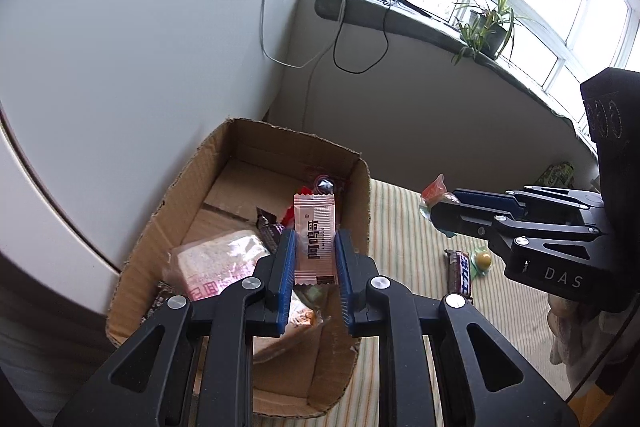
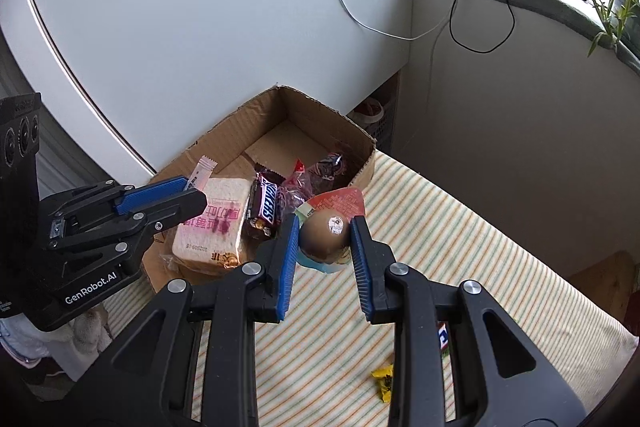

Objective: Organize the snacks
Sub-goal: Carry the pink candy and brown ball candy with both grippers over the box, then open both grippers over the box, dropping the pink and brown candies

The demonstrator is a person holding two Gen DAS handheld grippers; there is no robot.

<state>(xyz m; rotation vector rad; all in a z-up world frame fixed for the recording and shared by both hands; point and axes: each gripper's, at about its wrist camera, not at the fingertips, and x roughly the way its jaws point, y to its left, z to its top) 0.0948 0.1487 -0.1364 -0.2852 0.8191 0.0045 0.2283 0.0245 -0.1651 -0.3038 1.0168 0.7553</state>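
Left hand-held gripper (image 1: 316, 251) pinches sachet (image 1: 315, 239) over box (image 1: 192, 183), right hand-held gripper (image 2: 325, 241) clamps egg pack (image 2: 326, 231) beside its rim; round egg could squirt out short onto bed.

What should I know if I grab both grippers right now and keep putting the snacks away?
Left gripper: shut on a pink sachet, held above the cardboard box.
Right gripper: shut on a packed brown egg, near the box's edge.
Done: toast pack, Snickers bar and some wrapped sweets are already in the box.
Left: drop both held snacks in, then collect the chocolate bar, the small jelly cup and the yellow candy from the striped cloth.
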